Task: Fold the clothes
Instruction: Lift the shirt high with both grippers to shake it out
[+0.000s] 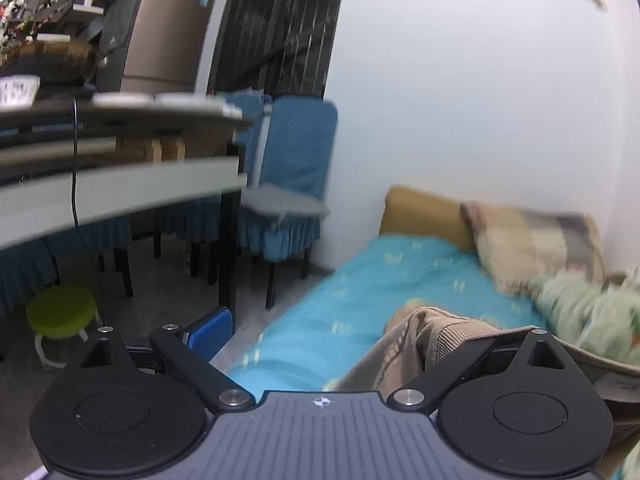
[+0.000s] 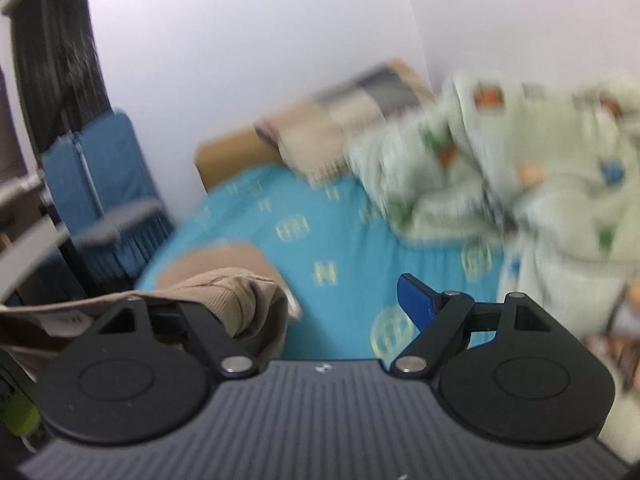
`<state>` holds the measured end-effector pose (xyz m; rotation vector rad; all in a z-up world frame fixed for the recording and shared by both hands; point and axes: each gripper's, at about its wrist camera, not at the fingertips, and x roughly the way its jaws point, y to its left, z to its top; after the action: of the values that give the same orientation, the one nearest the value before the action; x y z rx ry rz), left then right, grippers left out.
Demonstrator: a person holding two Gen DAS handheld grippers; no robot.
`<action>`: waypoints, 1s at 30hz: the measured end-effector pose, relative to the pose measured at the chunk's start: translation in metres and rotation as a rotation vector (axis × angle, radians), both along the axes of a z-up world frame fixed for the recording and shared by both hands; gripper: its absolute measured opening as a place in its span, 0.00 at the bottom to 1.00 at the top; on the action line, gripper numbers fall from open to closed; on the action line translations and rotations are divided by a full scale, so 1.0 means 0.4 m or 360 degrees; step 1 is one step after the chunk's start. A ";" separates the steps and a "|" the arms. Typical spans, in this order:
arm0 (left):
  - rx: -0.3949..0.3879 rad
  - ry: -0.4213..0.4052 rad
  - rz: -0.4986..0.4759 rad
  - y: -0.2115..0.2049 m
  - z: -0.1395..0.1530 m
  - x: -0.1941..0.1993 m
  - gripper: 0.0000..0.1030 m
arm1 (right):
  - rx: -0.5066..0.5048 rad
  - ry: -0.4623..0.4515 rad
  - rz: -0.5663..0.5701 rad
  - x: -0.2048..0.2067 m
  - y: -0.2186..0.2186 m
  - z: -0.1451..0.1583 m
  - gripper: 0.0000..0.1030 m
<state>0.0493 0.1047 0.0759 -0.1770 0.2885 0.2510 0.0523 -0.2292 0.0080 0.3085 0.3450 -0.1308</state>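
A tan corduroy garment (image 1: 432,340) lies draped over the right-hand finger of my left gripper (image 1: 324,336), hiding that finger. The blue pad of its other finger (image 1: 208,334) stands far off to the left, so the jaws are wide open. In the right wrist view the same tan garment (image 2: 236,292) hangs over the left-hand finger of my right gripper (image 2: 328,300). That gripper's blue fingertip (image 2: 416,300) is bare and well apart, with nothing pressed between the pads. Both grippers hover above a turquoise bed sheet (image 1: 380,280) (image 2: 320,232).
A pale green patterned quilt (image 2: 520,160) (image 1: 592,308) is bunched at the right of the bed, beside a beige pillow (image 1: 536,240) (image 2: 340,120) at the headboard. Left of the bed stand a grey table (image 1: 120,188), blue-covered chairs (image 1: 296,160) and a green stool (image 1: 60,308).
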 end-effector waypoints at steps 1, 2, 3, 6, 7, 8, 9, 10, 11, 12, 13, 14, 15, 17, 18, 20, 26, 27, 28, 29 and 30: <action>-0.0007 -0.0043 0.0004 0.001 0.046 -0.007 0.96 | -0.0024 -0.0060 0.0009 -0.004 0.002 0.063 0.79; -0.0008 -0.0107 0.0008 0.000 0.103 -0.020 0.96 | -0.0048 -0.0121 0.0019 -0.010 0.004 0.126 0.79; -0.0006 -0.0173 0.0014 -0.001 0.160 -0.035 0.96 | -0.0071 -0.0185 0.0028 -0.022 0.006 0.189 0.79; 0.0030 -0.0382 0.0040 -0.004 0.340 -0.094 0.96 | -0.0125 -0.0359 0.0072 -0.071 0.014 0.390 0.79; 0.0061 -0.0437 0.0056 -0.006 0.400 -0.114 0.96 | -0.0147 -0.0408 0.0087 -0.089 0.018 0.456 0.79; 0.0104 -0.0485 0.0076 -0.013 0.461 -0.132 0.96 | -0.0181 -0.0452 0.0102 -0.106 0.023 0.523 0.79; 0.0137 -0.0541 0.0082 -0.019 0.517 -0.150 0.96 | -0.0216 -0.0491 0.0106 -0.125 0.027 0.586 0.79; 0.0160 -0.0595 0.0087 -0.023 0.574 -0.168 0.97 | -0.0237 -0.0536 0.0102 -0.142 0.029 0.646 0.79; 0.0163 -0.0640 0.0090 -0.025 0.628 -0.183 0.98 | -0.0239 -0.0583 0.0104 -0.156 0.026 0.703 0.79; 0.0173 -0.0678 0.0092 -0.027 0.676 -0.194 0.99 | -0.0233 -0.0627 0.0108 -0.168 0.022 0.754 0.79; 0.0194 -0.0715 0.0094 -0.031 0.720 -0.204 0.99 | -0.0234 -0.0659 0.0110 -0.173 0.017 0.798 0.79; 0.0210 -0.0745 0.0094 -0.035 0.758 -0.210 1.00 | -0.0234 -0.0692 0.0112 -0.178 0.013 0.842 0.79; 0.0216 -0.0756 0.0090 -0.042 0.783 -0.205 1.00 | -0.0240 -0.0723 0.0114 -0.181 0.009 0.883 0.79; 0.0229 -0.0778 0.0081 -0.055 0.831 -0.194 1.00 | -0.0297 -0.0768 0.0104 -0.175 0.008 0.941 0.79; 0.0235 -0.0789 0.0076 -0.062 0.855 -0.188 1.00 | -0.0329 -0.0785 0.0096 -0.167 0.007 0.963 0.80; 0.0211 -0.0761 0.0048 -0.074 0.868 -0.141 1.00 | -0.0397 -0.0793 0.0070 -0.131 0.004 0.979 0.81; 0.0184 -0.0533 -0.0072 -0.102 0.720 0.149 1.00 | -0.0439 -0.0575 0.0043 0.101 -0.041 0.837 0.81; 0.0183 -0.0480 -0.0096 -0.103 0.672 0.214 1.00 | -0.0434 -0.0512 0.0043 0.154 -0.050 0.794 0.81; 0.0182 -0.0431 -0.0114 -0.109 0.623 0.277 1.00 | -0.0428 -0.0453 0.0041 0.211 -0.058 0.751 0.81; 0.0183 -0.0380 -0.0129 -0.117 0.575 0.344 1.00 | -0.0422 -0.0398 0.0039 0.272 -0.065 0.708 0.81; 0.0185 -0.0326 -0.0140 -0.126 0.526 0.414 1.00 | -0.0420 -0.0339 0.0035 0.336 -0.070 0.663 0.81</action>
<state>0.2148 0.0541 0.2863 -0.0738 0.0776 0.1601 0.1865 -0.2573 0.2732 0.0563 0.1175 -0.1188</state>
